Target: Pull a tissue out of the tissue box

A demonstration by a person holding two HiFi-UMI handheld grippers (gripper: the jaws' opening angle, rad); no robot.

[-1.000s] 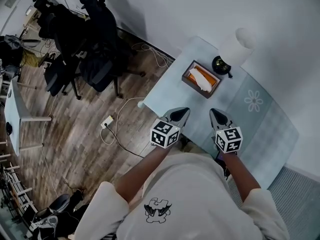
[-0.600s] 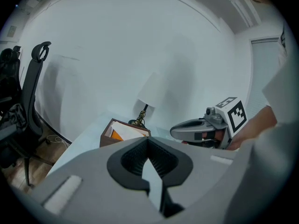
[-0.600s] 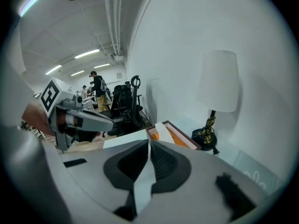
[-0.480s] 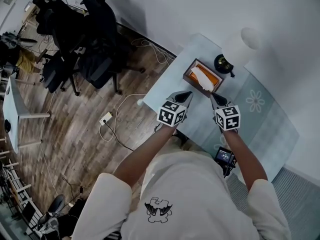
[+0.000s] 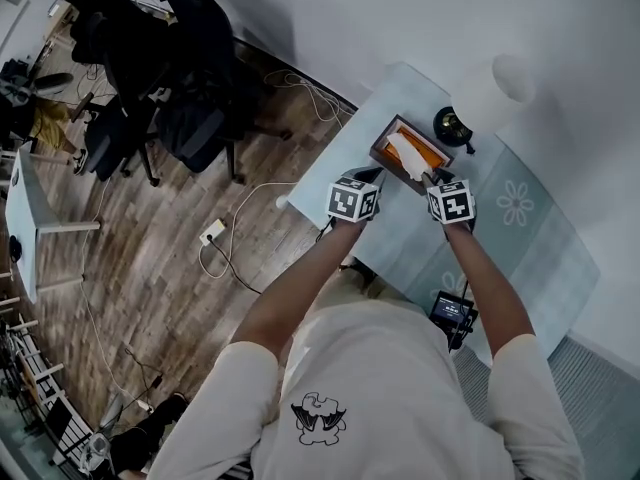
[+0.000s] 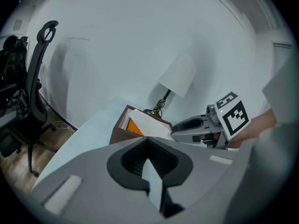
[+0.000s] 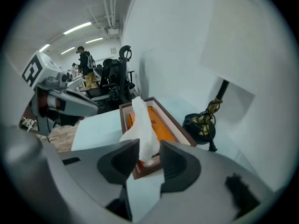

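A brown tissue box [image 5: 400, 160] with an orange top stands on the pale blue table [image 5: 530, 253], and a white tissue [image 5: 404, 151] sticks up from its slot. In the right gripper view my right gripper [image 7: 149, 154] hangs at the box's [image 7: 163, 120] near end. Its jaws are opening, the tissue [image 7: 141, 132] stands between the tips, and the pads do not press on it. My left gripper [image 6: 147, 139] is shut and empty, just short of the box's [image 6: 122, 130] left corner. In the head view both grippers, left [image 5: 371, 176] and right [image 5: 433, 179], flank the box's near end.
A lamp with a white shade [image 5: 492, 92] and a black base [image 5: 451, 126] stands right behind the box. A small dark device [image 5: 452, 313] hangs at the table's near edge. Office chairs [image 5: 180, 98] and cables [image 5: 235, 238] are on the wooden floor to the left.
Both grippers have moved away from the person's body and down, from the table's near edge up to the tissue box.
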